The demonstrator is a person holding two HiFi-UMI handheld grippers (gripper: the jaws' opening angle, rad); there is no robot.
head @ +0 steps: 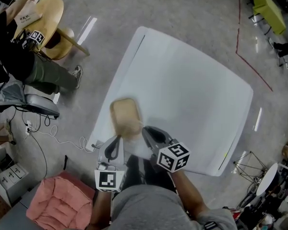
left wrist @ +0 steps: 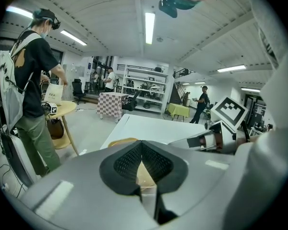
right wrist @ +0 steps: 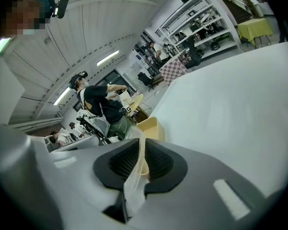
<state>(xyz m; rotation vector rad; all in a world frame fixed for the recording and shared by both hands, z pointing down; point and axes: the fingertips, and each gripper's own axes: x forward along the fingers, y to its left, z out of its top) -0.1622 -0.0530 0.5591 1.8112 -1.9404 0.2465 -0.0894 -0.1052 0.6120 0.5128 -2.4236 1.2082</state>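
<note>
A tan, tub-shaped container lies near the front left of the white table. A clear plastic film is wrapped loosely around it. My left gripper is just in front of the tub, and its jaws are shut on a strip of the film. The tub shows beyond the left gripper. My right gripper is close on the tub's right, shut on the film's other edge. In the right gripper view, the film runs up between the right gripper jaws toward the tub.
At the far left, a person stands by a round wooden table with a paper bag on it. A pink cushion and a grey chair sit beside me on the left. A yellow-green table is at the back right.
</note>
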